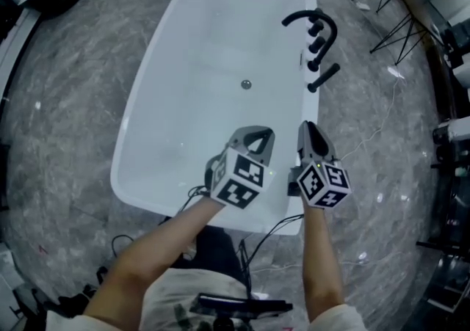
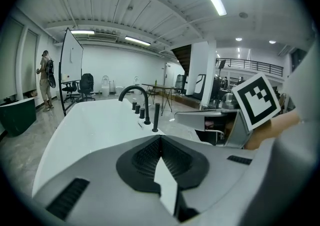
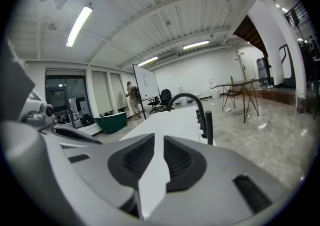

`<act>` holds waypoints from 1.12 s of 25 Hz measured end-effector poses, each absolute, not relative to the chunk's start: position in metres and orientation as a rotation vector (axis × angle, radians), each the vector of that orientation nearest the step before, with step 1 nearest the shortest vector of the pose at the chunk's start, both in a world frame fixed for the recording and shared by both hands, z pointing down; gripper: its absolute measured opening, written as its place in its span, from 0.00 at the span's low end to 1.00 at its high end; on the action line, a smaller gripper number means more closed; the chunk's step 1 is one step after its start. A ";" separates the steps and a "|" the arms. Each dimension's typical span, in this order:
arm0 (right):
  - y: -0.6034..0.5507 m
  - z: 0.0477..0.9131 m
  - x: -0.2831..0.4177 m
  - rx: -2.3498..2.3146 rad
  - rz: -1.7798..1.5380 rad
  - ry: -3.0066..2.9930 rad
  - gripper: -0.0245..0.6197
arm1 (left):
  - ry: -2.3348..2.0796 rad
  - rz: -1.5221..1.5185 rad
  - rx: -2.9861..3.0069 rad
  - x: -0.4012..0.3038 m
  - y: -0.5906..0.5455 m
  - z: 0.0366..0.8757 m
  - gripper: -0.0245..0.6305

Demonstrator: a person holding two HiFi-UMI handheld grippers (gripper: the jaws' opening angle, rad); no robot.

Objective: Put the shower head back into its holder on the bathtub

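since the black shower head [image 1: 323, 78] seems already seated upright in its holder on the bathtub [image 1: 191, 102] rim, ahead of both grippers, the right gripper [image 1: 308, 130] is nearer, its fingers slightly parted and empty; the left gripper [image 1: 257, 135] is clenched on nothing.

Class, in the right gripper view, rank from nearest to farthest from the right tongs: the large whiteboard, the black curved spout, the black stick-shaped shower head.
1. Black stick-shaped shower head, upright, just right of the right tongs.
2. Black curved spout, just behind it.
3. Large whiteboard, far across the room, left.
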State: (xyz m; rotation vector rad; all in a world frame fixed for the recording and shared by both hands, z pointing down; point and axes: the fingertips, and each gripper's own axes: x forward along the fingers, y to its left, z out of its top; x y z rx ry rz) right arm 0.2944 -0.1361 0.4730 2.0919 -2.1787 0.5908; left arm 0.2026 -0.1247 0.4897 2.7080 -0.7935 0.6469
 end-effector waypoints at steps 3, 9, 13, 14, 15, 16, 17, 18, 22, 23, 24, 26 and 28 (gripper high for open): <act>-0.120 0.454 0.263 2.090 0.572 -2.205 0.12 | -0.782 0.637 2.719 0.185 -0.111 0.476 0.05; -0.085 0.413 0.200 2.094 0.500 -2.246 0.06 | -0.779 0.576 2.733 0.143 -0.084 0.441 0.05; -0.065 0.392 0.160 2.113 0.439 -2.253 0.06 | -0.766 0.555 2.762 0.115 -0.069 0.426 0.05; -0.059 0.389 0.150 2.118 0.427 -2.251 0.06 | -0.761 0.549 2.770 0.107 -0.064 0.422 0.05; -0.053 0.386 0.141 2.122 0.417 -2.249 0.06 | -0.758 0.541 2.777 0.099 -0.059 0.419 0.05; -0.047 0.383 0.131 2.128 0.411 -2.248 0.06 | -0.756 0.533 2.783 0.091 -0.055 0.415 0.05; -0.041 0.379 0.121 2.134 0.406 -2.249 0.06 | -0.754 0.524 2.788 0.082 -0.050 0.412 0.05; -0.035 0.375 0.112 2.141 0.402 -2.250 0.06 | -0.752 0.517 2.793 0.074 -0.045 0.408 0.05; -0.009 0.359 0.079 2.176 0.371 -2.240 0.06 | -0.732 0.492 2.813 0.043 -0.022 0.396 0.05; -0.003 0.355 0.071 2.182 0.361 -2.237 0.06 | -0.729 0.486 2.813 0.035 -0.016 0.394 0.05; 0.004 0.351 0.063 2.189 0.352 -2.234 0.06 | -0.728 0.478 2.813 0.027 -0.011 0.391 0.05; 0.018 0.345 0.049 2.207 0.335 -2.225 0.06 | -0.725 0.453 2.818 0.012 -0.002 0.383 0.05; 0.032 0.339 0.037 2.226 0.314 -2.211 0.06 | -0.718 0.430 2.836 0.000 0.007 0.376 0.05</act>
